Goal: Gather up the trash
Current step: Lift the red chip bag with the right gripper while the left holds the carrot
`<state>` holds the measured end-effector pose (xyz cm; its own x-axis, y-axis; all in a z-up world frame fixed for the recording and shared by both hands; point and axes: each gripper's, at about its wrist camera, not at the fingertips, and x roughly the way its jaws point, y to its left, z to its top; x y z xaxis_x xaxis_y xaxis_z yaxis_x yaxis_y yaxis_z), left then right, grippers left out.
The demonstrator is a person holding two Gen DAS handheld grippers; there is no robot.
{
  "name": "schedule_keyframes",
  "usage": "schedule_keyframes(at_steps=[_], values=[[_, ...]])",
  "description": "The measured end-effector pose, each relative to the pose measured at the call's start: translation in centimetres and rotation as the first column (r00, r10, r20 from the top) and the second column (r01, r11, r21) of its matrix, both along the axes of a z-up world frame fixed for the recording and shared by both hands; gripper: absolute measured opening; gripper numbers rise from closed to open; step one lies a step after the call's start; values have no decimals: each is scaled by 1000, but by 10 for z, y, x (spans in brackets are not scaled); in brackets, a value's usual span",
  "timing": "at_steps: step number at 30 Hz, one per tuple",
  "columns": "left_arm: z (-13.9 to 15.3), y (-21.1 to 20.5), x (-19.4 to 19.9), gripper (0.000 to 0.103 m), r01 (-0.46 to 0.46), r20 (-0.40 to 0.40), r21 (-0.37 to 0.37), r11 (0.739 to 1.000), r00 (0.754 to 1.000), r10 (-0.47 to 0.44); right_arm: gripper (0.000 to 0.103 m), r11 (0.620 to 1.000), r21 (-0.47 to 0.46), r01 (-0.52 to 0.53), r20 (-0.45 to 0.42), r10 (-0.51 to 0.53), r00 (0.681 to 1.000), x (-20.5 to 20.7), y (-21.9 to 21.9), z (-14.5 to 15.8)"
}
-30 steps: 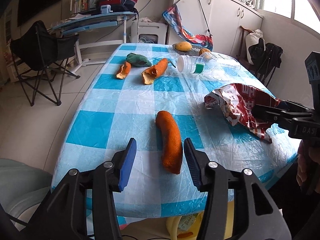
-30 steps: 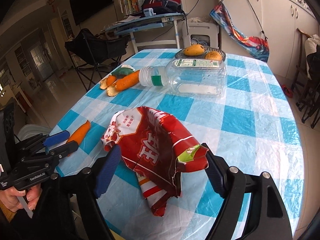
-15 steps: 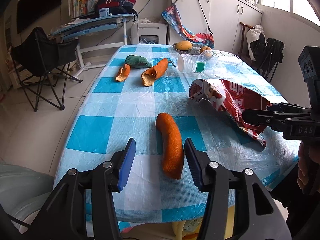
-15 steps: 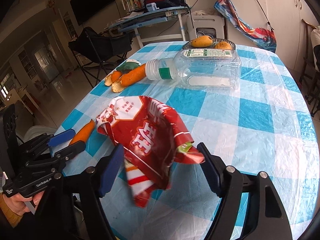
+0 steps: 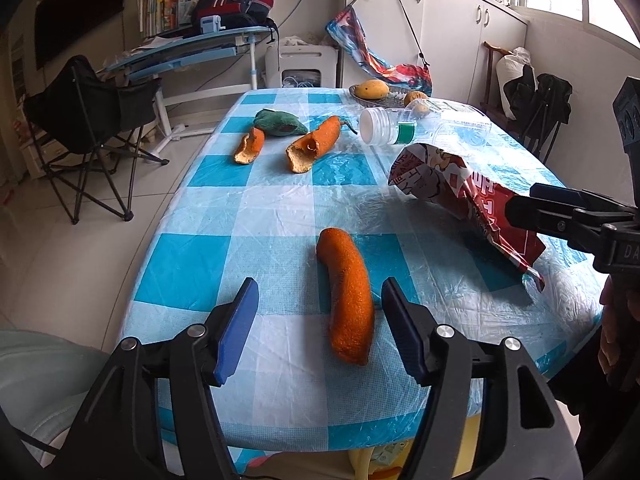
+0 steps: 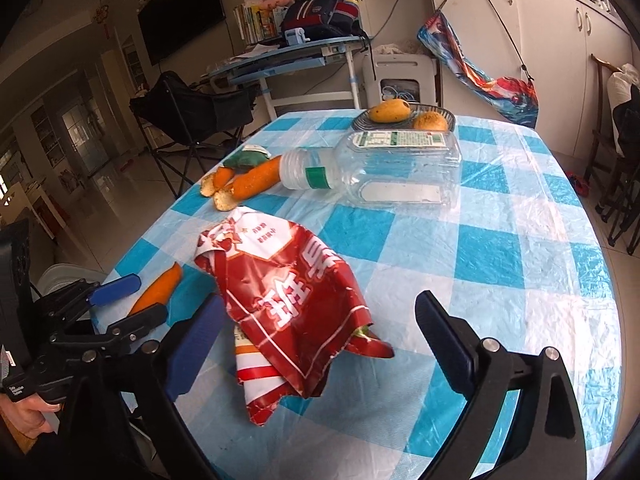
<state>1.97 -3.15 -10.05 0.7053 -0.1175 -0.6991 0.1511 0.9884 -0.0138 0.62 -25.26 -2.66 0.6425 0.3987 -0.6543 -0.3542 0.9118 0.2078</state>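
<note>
Red wrapper (image 6: 288, 276) lies between the wide-open right tongs (image 6: 320, 304).

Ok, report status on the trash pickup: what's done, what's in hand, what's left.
Done: nothing visibly collected yet.
In hand: nothing gripped. The open left gripper brackets the long orange piece; the open right gripper brackets the red snack bag.
Left: those two, the clear plastic bottle, the hollow orange peel, the smaller peel and the green scrap, all on the table.
</note>
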Motion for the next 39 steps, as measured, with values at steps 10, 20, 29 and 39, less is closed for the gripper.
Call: schedule_keyframes(at_steps=[10, 20, 29, 39], values=[[-1, -4, -1, 66, 9, 1, 18, 1000, 1000, -9, 92, 999, 10, -34, -30, 34, 999, 3, 11, -6], [-1, -6, -1, 68, 13, 1, 32, 999, 1000, -14, 92, 999, -6, -38, -62, 38, 997, 7, 15, -11], [-2, -7, -1, 68, 16, -6, 29, 999, 1000, -16, 82, 998, -35, -61, -87, 58, 995, 10, 21, -15], [1, -11, -2, 23, 54, -7, 19, 998, 999, -54, 33, 997, 3, -77, -107, 76, 991, 13, 16, -16]])
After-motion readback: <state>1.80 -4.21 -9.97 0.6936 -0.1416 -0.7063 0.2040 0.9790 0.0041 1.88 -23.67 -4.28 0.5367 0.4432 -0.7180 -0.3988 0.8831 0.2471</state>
